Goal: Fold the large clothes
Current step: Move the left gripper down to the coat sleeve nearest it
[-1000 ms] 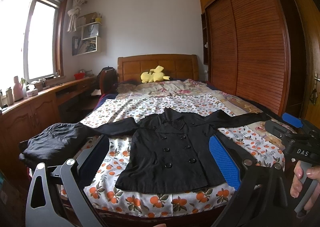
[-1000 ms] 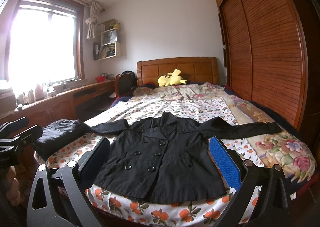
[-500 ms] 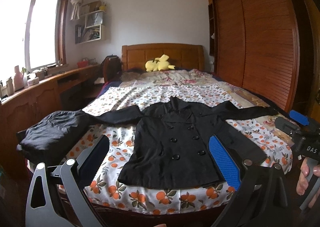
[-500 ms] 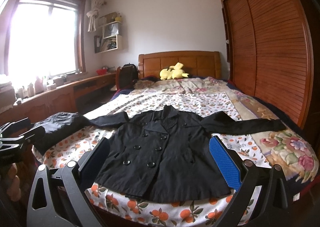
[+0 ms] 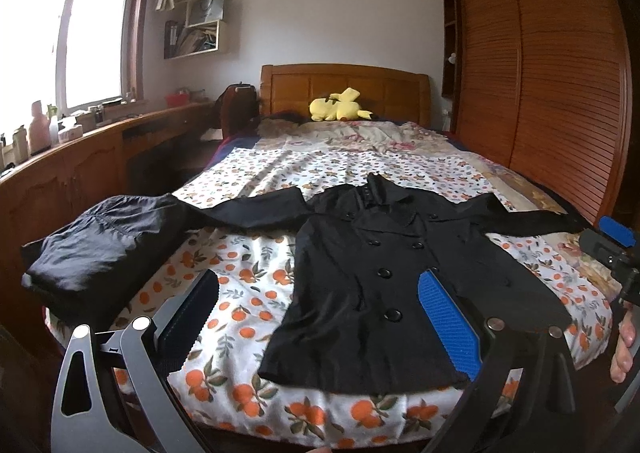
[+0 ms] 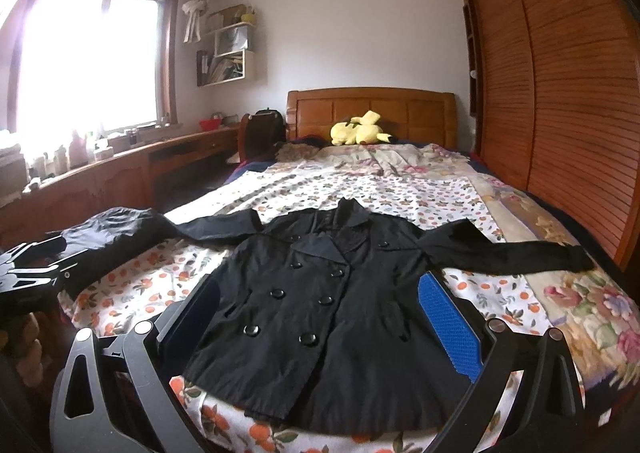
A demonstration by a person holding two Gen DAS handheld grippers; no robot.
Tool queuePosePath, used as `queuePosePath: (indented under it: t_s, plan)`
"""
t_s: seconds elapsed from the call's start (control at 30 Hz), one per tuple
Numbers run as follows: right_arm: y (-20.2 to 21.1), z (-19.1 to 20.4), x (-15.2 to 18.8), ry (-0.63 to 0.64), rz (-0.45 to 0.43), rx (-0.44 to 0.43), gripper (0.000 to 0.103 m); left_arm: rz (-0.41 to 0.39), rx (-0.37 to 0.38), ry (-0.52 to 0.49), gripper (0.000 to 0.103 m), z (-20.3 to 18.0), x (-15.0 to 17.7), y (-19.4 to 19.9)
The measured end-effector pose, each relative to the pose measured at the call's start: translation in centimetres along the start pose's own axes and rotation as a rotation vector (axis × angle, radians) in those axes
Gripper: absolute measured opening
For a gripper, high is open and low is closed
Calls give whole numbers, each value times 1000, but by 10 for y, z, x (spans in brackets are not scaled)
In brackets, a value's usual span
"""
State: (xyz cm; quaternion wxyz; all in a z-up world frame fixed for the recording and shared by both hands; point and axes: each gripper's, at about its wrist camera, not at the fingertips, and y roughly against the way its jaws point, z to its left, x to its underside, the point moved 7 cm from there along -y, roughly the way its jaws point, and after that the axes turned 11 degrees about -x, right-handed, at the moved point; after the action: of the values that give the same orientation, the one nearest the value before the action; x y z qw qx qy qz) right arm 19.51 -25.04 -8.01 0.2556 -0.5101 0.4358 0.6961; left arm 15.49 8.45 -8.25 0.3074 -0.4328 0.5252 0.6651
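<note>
Coat: a black double-breasted coat of smooth woven cloth lies face up and flat on the bed, buttons showing, collar toward the headboard, hem toward me at the foot edge.
Long axis: the body runs straight away from me up the bed; both sleeves are flung out sideways, so the widest line runs across.
Sleeves: the left one reaches a dark bundle; the right one stretches toward the wardrobe side.
Which way from my tongs: dead ahead and below both pairs, none of it touched yet.
Left tongs: spread wide, holding nothing; in the left wrist view the coat sits toward the right half, the hem's left corner nearest.
Right tongs: likewise spread wide and empty; in the right wrist view the coat fills the gap between the two fingers.
Nearer hand: I judge each pair nearest its own hem corner, and each sleeve lies on its own side.
Next move, my guess: fold a sleeve across the chest first.
Neighbour: a crumpled black garment bundle sits on the bed's left corner, touching or overlapping the left cuff; I cannot tell which.
Beyond: a yellow plush toy rests by the wooden headboard.
</note>
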Motion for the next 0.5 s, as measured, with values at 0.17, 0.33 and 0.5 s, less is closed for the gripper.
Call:
queuePosePath:
  t_s: [0.17, 0.33, 0.5]
  plan:
    - [-33, 1, -4, 17, 14, -22, 96, 14, -18, 2, 101, 12, -1, -36]
    - [-82, -1, -3, 36, 29, -75, 96, 56, -45, -2, 101, 27, -2, -83]
    - [-137, -6, -4, 50, 52, -114, 96, 100, -44, -1, 101, 40, -9, -141]
